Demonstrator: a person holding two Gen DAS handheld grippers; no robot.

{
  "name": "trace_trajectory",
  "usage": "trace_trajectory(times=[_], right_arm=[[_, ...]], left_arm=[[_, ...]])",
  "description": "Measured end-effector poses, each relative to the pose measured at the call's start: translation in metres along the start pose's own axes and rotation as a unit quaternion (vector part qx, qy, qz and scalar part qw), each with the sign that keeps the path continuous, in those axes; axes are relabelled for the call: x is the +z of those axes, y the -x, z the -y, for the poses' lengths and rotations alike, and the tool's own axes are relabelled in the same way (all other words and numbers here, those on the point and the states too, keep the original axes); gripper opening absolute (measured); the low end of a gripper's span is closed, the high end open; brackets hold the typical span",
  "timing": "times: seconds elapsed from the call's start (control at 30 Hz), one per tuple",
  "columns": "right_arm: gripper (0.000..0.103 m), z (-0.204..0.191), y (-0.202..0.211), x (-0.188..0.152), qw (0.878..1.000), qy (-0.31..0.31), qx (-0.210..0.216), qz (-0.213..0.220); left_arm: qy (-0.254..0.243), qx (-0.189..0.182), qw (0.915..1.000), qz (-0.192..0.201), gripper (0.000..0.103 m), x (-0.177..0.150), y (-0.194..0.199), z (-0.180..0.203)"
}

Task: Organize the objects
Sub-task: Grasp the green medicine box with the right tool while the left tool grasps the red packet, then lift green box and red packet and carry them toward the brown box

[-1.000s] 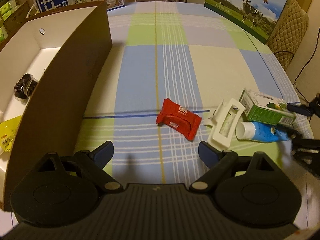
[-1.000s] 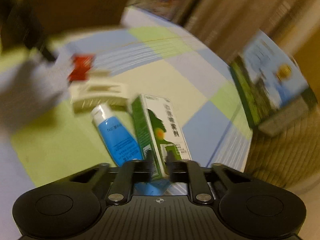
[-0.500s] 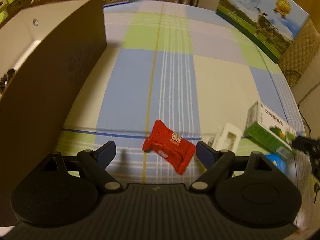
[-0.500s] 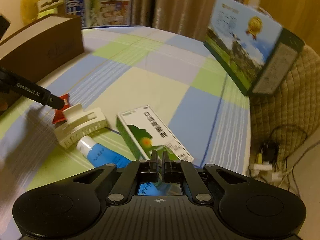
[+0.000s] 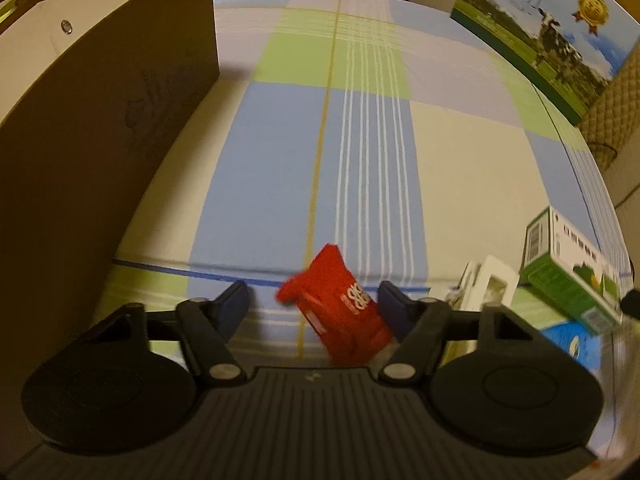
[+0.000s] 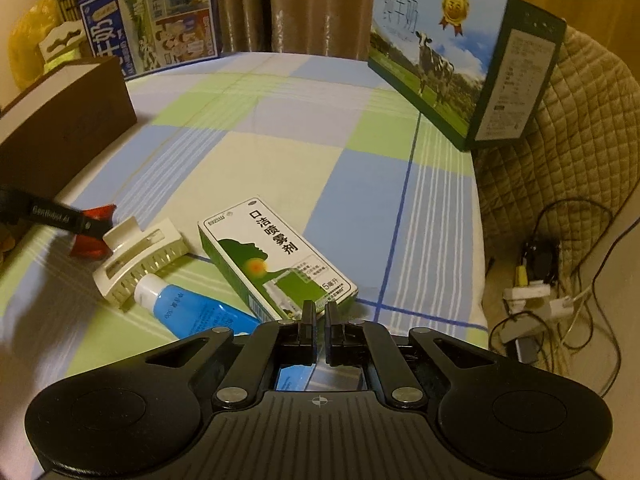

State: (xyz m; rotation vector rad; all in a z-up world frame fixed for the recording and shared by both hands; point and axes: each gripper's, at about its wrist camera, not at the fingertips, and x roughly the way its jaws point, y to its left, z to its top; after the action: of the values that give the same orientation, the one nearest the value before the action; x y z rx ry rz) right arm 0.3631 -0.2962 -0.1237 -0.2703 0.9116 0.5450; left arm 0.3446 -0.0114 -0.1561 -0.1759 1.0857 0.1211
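Observation:
A red snack packet (image 5: 336,312) lies on the checked cloth between the fingers of my left gripper (image 5: 314,302). Its jaws are closing; the right pad is at the packet's edge and the left pad stands clear of it. The packet (image 6: 90,236) also shows in the right wrist view behind a left finger (image 6: 48,214). My right gripper (image 6: 319,314) is shut on nothing, just above the near end of a green and white spray box (image 6: 276,260). A white hair clip (image 6: 140,260) and a blue tube (image 6: 188,308) lie between the box and the packet.
A tall brown cardboard box (image 5: 100,140) with a white inside stands on the left. A milk carton case (image 6: 460,64) stands at the far right of the table, another at the back. A quilted chair (image 6: 560,140) and floor cables (image 6: 540,280) lie past the right edge.
My left gripper came down and forward until the red packet sat between its fingers, and its jaws narrowed. The right wrist view rolled level and drew back a little from the green box.

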Motion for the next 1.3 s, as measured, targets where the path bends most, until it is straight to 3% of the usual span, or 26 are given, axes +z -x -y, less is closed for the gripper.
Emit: trace_trajectory(times=[0.1,0.17,0.23,0.27,0.47,0.8,1.0,1.3], right_arm=[[0.010,0.005,0.000,0.001,1.000,-0.016,0.013,-0.001],[0.038,0.009,0.000,0.003,0.999,-0.029,0.024,0.002],[0.057,0.011,0.001,0.005,0.999,-0.035,0.035,0.008],[0.060,0.011,0.001,0.007,0.998,-0.033,0.043,0.009],[0.062,-0.004,-0.007,0.015,0.998,0.039,0.057,0.004],[0.063,-0.019,-0.052,0.032,0.984,0.157,0.077,-0.023],[0.062,-0.015,-0.071,0.041,0.979,0.167,0.099,-0.055],[0.052,-0.019,-0.059,0.037,0.987,0.147,0.052,-0.037]], left_arm=[[-0.021,-0.004,0.9998,0.004,0.041,-0.004,0.003,-0.007],[-0.032,-0.006,0.9994,0.007,0.036,-0.006,0.004,-0.011],[-0.040,-0.013,0.9991,0.010,0.027,-0.006,0.005,-0.013],[-0.045,-0.017,0.9988,0.011,0.027,-0.007,0.006,-0.014],[-0.051,-0.010,0.9986,0.012,0.023,-0.013,0.012,-0.018],[-0.023,0.000,0.9997,0.001,0.023,-0.037,0.031,-0.041],[-0.015,0.004,0.9999,-0.001,0.023,-0.047,0.038,-0.047],[-0.014,0.009,0.9999,-0.002,0.023,-0.056,0.046,-0.050]])
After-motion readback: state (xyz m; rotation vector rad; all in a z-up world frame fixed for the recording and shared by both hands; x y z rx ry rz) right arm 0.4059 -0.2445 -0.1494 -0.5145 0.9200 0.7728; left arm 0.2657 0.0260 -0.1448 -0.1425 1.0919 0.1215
